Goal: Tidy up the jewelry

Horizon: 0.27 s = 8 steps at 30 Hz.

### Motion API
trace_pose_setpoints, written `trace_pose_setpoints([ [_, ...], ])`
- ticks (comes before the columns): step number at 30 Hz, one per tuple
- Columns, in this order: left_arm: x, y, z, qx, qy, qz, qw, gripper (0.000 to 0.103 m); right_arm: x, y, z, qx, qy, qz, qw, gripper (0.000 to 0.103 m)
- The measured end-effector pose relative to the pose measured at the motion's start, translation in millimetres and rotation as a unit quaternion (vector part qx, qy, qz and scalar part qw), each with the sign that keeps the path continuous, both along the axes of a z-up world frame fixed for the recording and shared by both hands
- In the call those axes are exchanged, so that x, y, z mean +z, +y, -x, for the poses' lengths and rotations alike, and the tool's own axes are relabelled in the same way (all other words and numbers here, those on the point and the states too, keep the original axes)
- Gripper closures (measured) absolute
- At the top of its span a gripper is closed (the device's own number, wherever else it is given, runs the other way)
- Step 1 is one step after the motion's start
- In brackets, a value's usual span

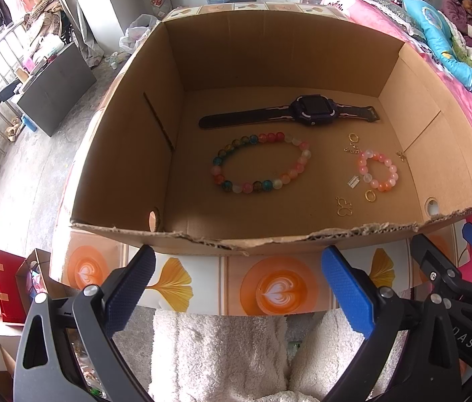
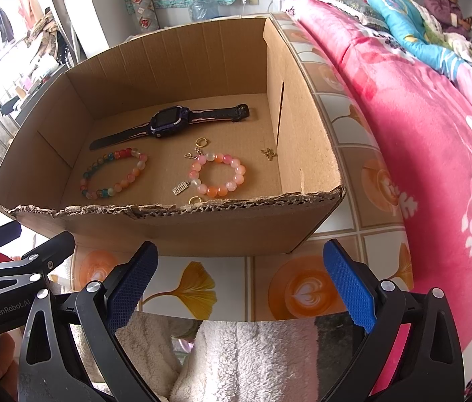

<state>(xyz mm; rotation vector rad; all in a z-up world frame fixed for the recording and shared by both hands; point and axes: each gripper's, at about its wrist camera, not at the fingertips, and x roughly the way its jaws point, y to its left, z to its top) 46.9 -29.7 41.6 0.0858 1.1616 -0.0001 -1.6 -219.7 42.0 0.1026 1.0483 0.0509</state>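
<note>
An open cardboard box (image 1: pixel 202 238) (image 2: pixel 222 224) holds the jewelry. Inside lie a dark smartwatch (image 1: pixel 313 111) (image 2: pixel 169 122), a large multicolour bead bracelet (image 1: pixel 225 147) (image 2: pixel 93 167), a small pink-orange bead bracelet (image 1: pixel 393 176) (image 2: pixel 239 172), gold rings (image 1: pixel 369 196) (image 2: pixel 201 142), a gold butterfly charm (image 1: pixel 344 206), a silver charm (image 1: pixel 353 181) (image 2: pixel 181 188) and a small gold charm (image 2: pixel 268 154). My left gripper (image 1: pixel 236 284) is open and empty in front of the box's near wall. My right gripper (image 2: pixel 241 281) is open and empty, also in front of the box.
The box stands on a surface with a patterned cover (image 1: pixel 269 288) (image 2: pixel 353 181). A pink flowered quilt (image 2: pixel 420 117) lies to the right. A fluffy white cloth (image 1: pixel 219 351) is below the grippers. A red bag (image 1: pixel 6 284) sits on the floor at left.
</note>
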Motion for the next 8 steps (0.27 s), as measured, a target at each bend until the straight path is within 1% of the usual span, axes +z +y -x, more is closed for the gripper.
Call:
trace_pose_setpoints([
  [8,0.2,0.3,0.2,0.000,0.000,0.000,1.0000,0.006,0.6,0.5,-1.0,-0.001,-0.001,0.001,1.000,0.008],
])
